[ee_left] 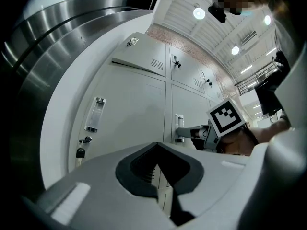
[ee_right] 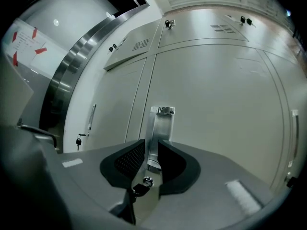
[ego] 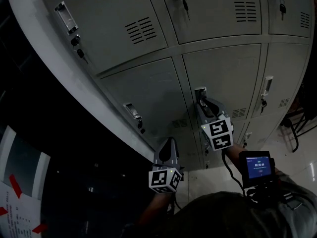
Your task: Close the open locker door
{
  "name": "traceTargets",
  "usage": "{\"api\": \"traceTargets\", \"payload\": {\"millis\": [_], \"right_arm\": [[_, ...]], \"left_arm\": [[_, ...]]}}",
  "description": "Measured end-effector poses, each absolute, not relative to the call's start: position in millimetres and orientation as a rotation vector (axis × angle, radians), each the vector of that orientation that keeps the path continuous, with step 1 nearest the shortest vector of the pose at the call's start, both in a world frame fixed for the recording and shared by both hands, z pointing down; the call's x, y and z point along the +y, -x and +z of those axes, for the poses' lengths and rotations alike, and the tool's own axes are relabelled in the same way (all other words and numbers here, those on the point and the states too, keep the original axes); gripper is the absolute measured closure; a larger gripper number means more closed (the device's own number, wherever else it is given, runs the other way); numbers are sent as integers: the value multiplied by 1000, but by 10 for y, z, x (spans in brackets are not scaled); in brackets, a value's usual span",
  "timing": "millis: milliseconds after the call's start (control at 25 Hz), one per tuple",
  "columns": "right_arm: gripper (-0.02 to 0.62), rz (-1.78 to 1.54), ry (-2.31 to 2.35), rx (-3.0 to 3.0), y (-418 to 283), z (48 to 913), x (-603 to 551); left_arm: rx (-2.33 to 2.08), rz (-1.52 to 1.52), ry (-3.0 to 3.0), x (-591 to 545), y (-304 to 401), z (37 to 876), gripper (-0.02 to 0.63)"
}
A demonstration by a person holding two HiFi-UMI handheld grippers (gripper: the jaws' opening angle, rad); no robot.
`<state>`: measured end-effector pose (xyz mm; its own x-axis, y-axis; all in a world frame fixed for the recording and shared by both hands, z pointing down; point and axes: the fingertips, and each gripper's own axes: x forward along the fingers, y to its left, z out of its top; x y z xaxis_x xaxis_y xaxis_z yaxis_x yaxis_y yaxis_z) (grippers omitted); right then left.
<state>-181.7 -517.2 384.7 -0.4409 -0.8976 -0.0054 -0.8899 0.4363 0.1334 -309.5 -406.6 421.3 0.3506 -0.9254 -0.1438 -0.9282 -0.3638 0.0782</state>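
- Jaws of right gripper [ee_right: 152, 146]: slightly apart, one pad on either side of the upright metal handle [ee_right: 160, 123] of the locker door [ee_right: 216, 109]. The lock [ee_right: 147, 180] and its key [ee_right: 139, 189] sit just below the handle, between the jaws.
- Locker door: in the grey locker bank [ego: 213, 14], lying level with the doors around it.
- Jaws of left gripper [ee_left: 156, 145]: together, nothing between them. This gripper is off the lockers, left of and below the right one.
- Neighbouring door [ee_left: 129, 114]: left of the task door, with its own handle [ee_left: 94, 115] and hanging key [ee_left: 80, 152].
- Lit display [ego: 257, 166]: on the person's right forearm.
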Motion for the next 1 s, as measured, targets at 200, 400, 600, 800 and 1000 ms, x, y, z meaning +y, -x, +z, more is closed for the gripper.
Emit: {"api": "traceTargets", "payload": {"millis": [200,400,600,800,1000], "right_arm": [[500,-161,-1646,-2581,1727,3890,-5094],[500,-173,-1661,-2548,1618,3893,-4918],[502,-158,-1670,-2518,1464,3960,-4710],[508,-126,-1655,-2534,1238,4020,-4343],[543,-102,-1605,-2608,924,4024,-3794]], "left_arm": [[1746,227,2592,-4045,3050,4247,607],[1696,257,2651,-4058,2910,4247,607],[1637,287,2694,-4105,2700,4210,607],[1615,298,2717,-3904,2396,4182,607],[1643,267,2687,-3484,2017,4146,607]]}}
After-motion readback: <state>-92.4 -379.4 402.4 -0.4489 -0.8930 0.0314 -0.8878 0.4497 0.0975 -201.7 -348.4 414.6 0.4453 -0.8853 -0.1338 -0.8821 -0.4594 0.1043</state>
